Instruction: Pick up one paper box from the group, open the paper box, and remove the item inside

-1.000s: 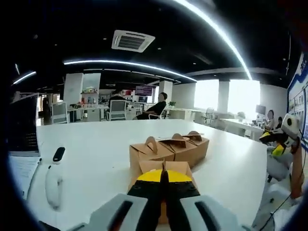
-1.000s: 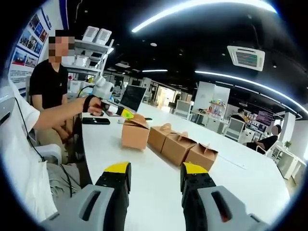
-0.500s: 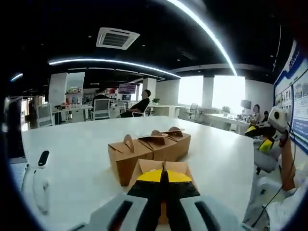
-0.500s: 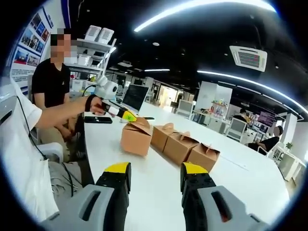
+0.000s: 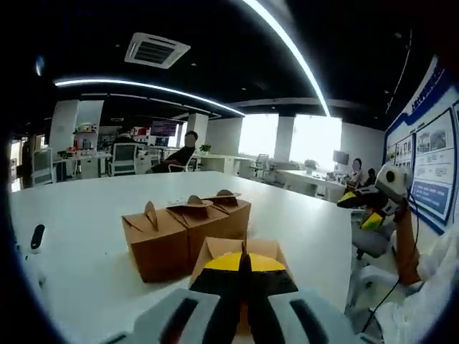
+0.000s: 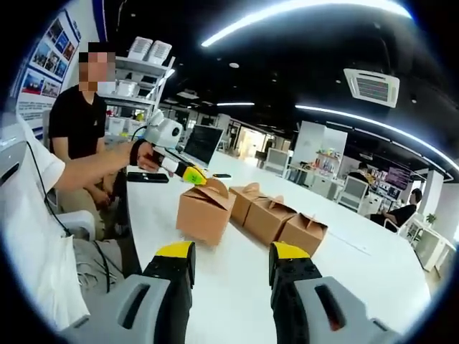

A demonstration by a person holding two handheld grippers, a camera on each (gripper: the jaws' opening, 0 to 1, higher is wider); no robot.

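While gripped by left gripper (image 6: 192, 174), box (image 6: 204, 213) hangs aloft

The left gripper (image 5: 244, 266) has its yellow-tipped jaws pressed together on the top flap of a brown paper box (image 5: 240, 252) close to the camera. Just beyond, three more handled boxes (image 5: 188, 226) sit in a touching row on the white tabletop (image 5: 86, 208). The other gripper (image 5: 364, 203) shows at the right edge, held in a hand.
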